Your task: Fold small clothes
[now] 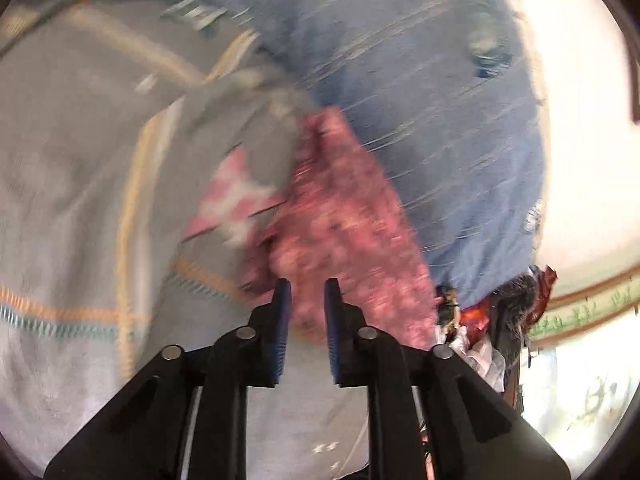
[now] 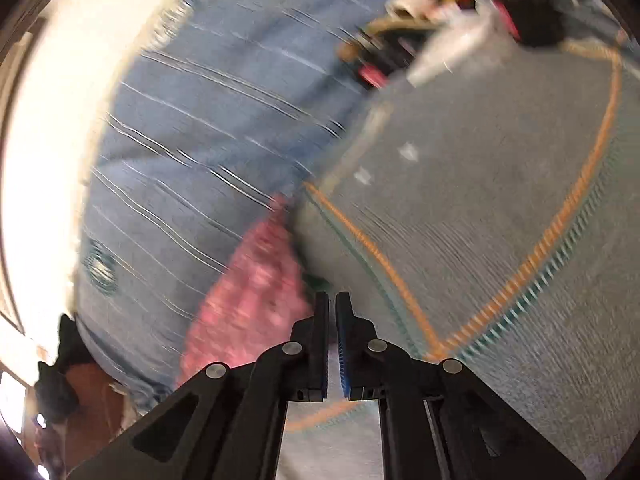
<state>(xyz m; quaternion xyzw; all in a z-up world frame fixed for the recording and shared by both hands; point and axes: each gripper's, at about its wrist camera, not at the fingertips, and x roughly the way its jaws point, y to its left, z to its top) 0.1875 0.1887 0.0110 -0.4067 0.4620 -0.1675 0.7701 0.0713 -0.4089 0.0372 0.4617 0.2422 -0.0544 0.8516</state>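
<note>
A: Left wrist view first. Where's the garment?

B: The pink cloth (image 1: 344, 224) runs from mid-frame down to the bottom centre, lying across a grey blanket (image 1: 80, 184) on the left and a blue spread (image 1: 420, 100) on the upper right. A grey fold covers part of it, left of centre.

A: And the left gripper (image 1: 307, 308)?

B: Its jaws stand a little apart, and the pink cloth shows in the gap. The frame is blurred, so I can't tell whether the pads pinch it. I'd judge it parted, not clamped.

A: Right wrist view?

B: The pink cloth (image 2: 252, 300) sits lower left of centre, between the blue spread (image 2: 200, 120) and the grey blanket (image 2: 480, 200). The right gripper (image 2: 332, 312) is nearly closed, with only a sliver between the pads, at the cloth's right edge. Whether any hem is caught there I can't say.

A: So how do we do this step well?

B: I'd free the pink cloth from that grey fold, take a firm pinch at each corner, then draw the edges apart evenly so it lies flat before folding.
</note>
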